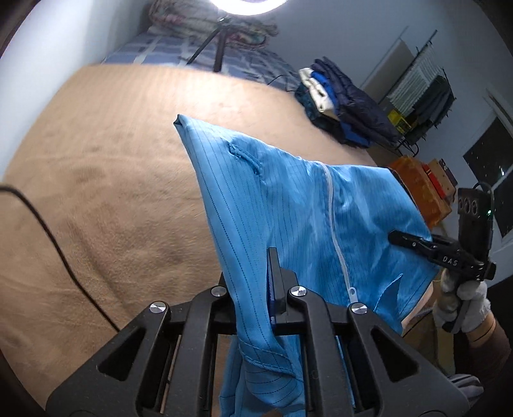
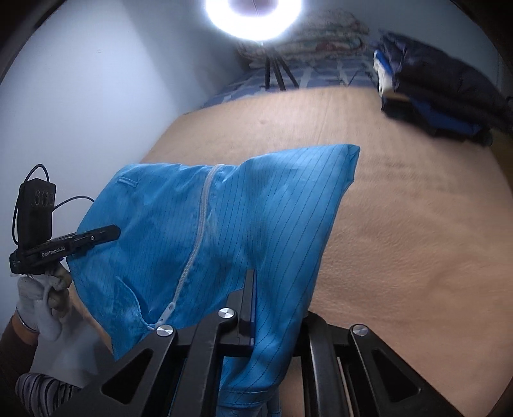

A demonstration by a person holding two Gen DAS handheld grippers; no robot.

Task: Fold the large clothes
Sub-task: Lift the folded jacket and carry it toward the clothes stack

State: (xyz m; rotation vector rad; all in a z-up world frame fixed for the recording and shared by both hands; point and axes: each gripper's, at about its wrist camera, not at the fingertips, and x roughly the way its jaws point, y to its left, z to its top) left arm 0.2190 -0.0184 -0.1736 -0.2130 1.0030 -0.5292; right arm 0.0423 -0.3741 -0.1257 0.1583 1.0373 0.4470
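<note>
**Two grippers clamped on one blue garment, held above the bed**

Both grippers hold the same item: a light blue pinstriped garment with a white zipper running down its front.

Left gripper: fingers drawn narrow, with a fold of the blue cloth pinched between them. Cloth drapes down over the gripper body toward the camera. From the right wrist view the same gripper is seen from the side, its tip against the garment's edge, held by a hand in a white glove.

Right gripper: fingers likewise drawn together on a fold of the garment, which hangs down between the linkage arms. In the left wrist view its tip meets the cloth on the far side of the zipper.

Garment position: stretched between the two grippers and raised over a tan blanket. One corner points up and away toward the head of the bed. Whether any lower part touches the blanket cannot be determined.

Surroundings: a stack of folded dark and blue clothes lies at the blanket's far edge. A ring light on a tripod stands beyond the blanket.
</note>
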